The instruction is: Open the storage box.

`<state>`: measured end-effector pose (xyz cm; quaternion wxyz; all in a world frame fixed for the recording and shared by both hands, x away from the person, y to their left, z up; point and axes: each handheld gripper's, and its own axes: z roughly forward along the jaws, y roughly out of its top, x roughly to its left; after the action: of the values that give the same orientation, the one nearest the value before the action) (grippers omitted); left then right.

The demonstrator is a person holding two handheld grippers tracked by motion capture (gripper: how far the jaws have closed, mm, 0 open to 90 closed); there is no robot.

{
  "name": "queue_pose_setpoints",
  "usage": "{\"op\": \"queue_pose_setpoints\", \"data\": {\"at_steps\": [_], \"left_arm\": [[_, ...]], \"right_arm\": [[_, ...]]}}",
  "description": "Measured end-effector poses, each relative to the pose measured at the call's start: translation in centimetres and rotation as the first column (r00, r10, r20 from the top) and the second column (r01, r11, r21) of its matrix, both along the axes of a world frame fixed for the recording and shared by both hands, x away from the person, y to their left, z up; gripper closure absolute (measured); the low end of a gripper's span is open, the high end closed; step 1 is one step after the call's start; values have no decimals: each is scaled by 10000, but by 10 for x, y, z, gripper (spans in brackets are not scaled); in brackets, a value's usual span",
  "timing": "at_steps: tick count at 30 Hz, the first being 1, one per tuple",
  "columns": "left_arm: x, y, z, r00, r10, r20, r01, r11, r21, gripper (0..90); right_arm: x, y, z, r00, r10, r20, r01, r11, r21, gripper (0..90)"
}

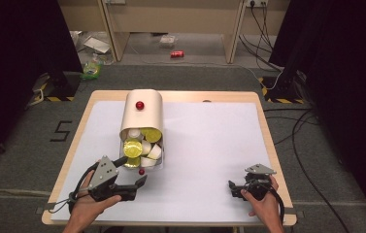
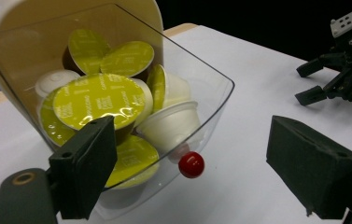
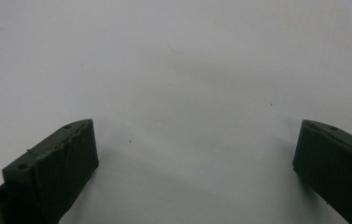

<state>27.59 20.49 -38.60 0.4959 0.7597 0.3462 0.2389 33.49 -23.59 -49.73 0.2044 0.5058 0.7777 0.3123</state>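
Note:
A capsule holder with a cream curved cover point(image 1: 144, 114) stands on the white mat point(image 1: 209, 145); a red knob point(image 1: 140, 105) sits on its top. Its clear drawer point(image 2: 211, 93) faces me, holding several green-lidded capsules point(image 2: 94, 100) and white ones point(image 2: 173, 123). A red knob point(image 2: 191, 164) sticks out of the drawer's front, low down. My left gripper point(image 1: 134, 170) is open just in front of the drawer, its jaws on either side of that knob without touching it. My right gripper point(image 1: 232, 188) is open over bare mat at the front right, also seen as the right gripper point(image 2: 310, 82) from the left one.
The wooden table edge point(image 1: 171, 95) frames the mat. Bare mat point(image 3: 173, 70) lies under the right gripper's jaws. Behind the table, a red can point(image 1: 177, 54) and litter lie on the floor, and cables point(image 1: 297, 126) run at the right.

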Motion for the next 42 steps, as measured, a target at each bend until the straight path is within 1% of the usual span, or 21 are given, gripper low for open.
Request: {"op": "queue_pose_setpoints", "data": {"at_steps": [1, 4, 5, 6, 9, 10, 12, 21, 26, 28, 35, 36, 42], "left_arm": [[0, 0, 0, 10000, 0, 0, 0, 10000, 0, 159], [3, 3, 3, 9994, 278, 208, -279, 9996, 32, 159], [3, 3, 3, 9994, 278, 208, -279, 9996, 32, 160], [7, 4, 4, 9981, 529, 331, -532, 9985, 95, 160], [10, 6, 4, 9976, 614, 328, -616, 9981, 58, 161], [13, 7, 5, 9966, 744, 367, -748, 9972, 89, 161], [14, 7, 5, 9959, 817, 395, -823, 9965, 142, 161], [24, 4, 7, 9943, 955, 472, -962, 9953, 130, 164], [33, 5, 7, 9929, 1118, 408, -1125, 9935, 161, 182], [34, 5, 7, 9928, 1133, 379, -1141, 9933, 180, 191], [38, 3, 7, 9921, 1200, 369, -1214, 9919, 379, 196], [40, 2, 7, 9920, 1209, 359, -1225, 9914, 462, 196], [45, 2, 6, 9915, 1266, 300, -1281, 9902, 558, 201]], "right_arm": [[0, 0, 0, 10000, 0, 0, 0, 10000, 0, 3], [0, 0, 0, 10000, -9, -4, 9, 10000, 3, 3], [0, 0, 0, 10000, -9, -4, 9, 10000, 3, 3], [0, 0, 0, 10000, -9, -6, 9, 10000, -1, 3], [0, 0, 0, 10000, -8, -4, 8, 10000, 3, 3], [0, 0, 0, 10000, -9, -4, 9, 10000, 1, 3], [0, 0, 0, 10000, -11, -6, 11, 10000, 3, 3], [0, 0, 0, 10000, -9, -5, 9, 10000, 3, 3], [0, 0, 0, 10000, -4, -3, 4, 10000, 5, 3], [0, 0, 0, 10000, -2, -1, 2, 10000, 9, 3], [0, 0, 0, 10000, -4, 1, 4, 10000, 11, 3], [0, 0, 0, 10000, -4, 2, 4, 10000, 12, 3], [0, 0, 0, 10000, -3, 1, 3, 10000, 13, 3]]}}
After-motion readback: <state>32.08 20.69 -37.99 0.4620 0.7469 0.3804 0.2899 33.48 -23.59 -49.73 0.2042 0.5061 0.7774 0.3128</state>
